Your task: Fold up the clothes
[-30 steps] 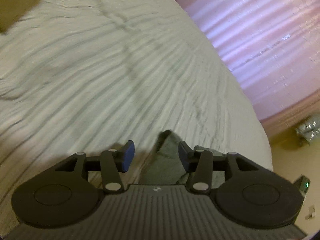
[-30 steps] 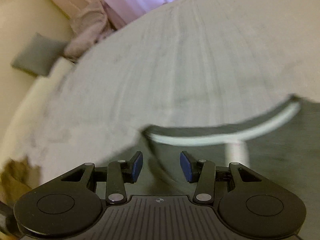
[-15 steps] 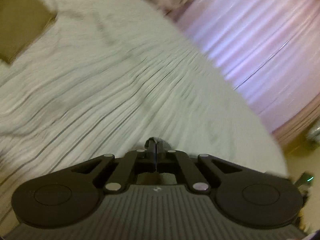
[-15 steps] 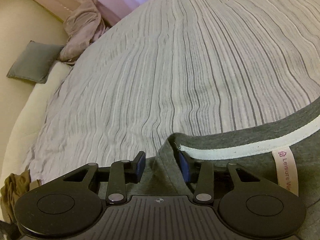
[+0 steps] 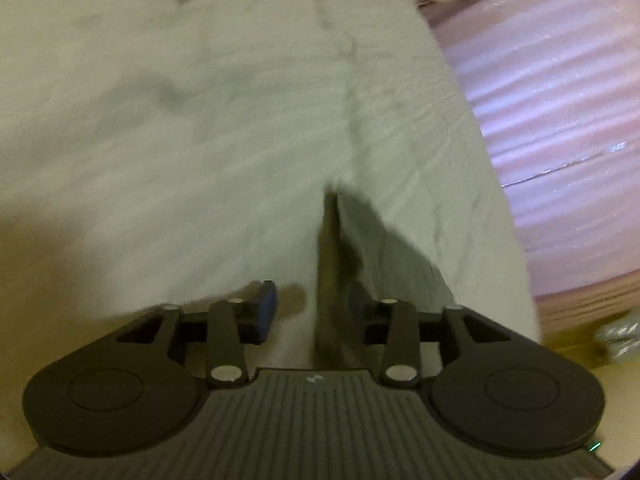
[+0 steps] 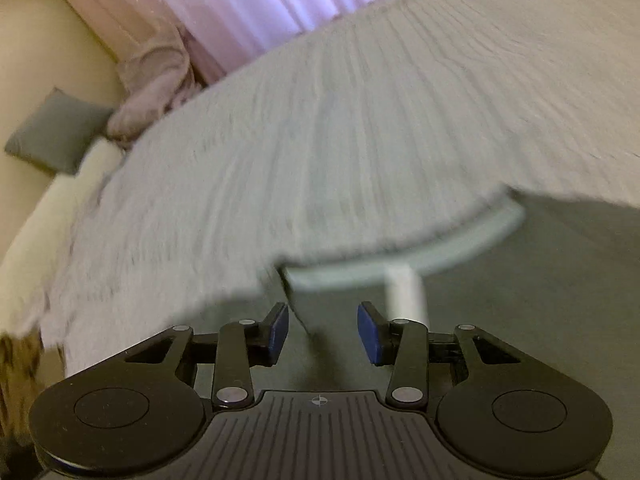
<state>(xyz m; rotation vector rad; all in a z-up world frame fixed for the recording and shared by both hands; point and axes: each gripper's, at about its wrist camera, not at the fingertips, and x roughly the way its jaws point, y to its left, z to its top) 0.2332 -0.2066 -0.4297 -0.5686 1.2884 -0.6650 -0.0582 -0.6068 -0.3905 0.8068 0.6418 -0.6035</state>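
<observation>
No words or numbers can be read here; the white tag (image 6: pixel 406 292) on the gray shirt (image 6: pixel 520 300), at about 4 o'clock, is too blurry to read.

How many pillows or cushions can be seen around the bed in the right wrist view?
1. A grey cushion leans against the cream wall at the far left, beside the bunched pink curtain. Others may sit out of frame.
</observation>
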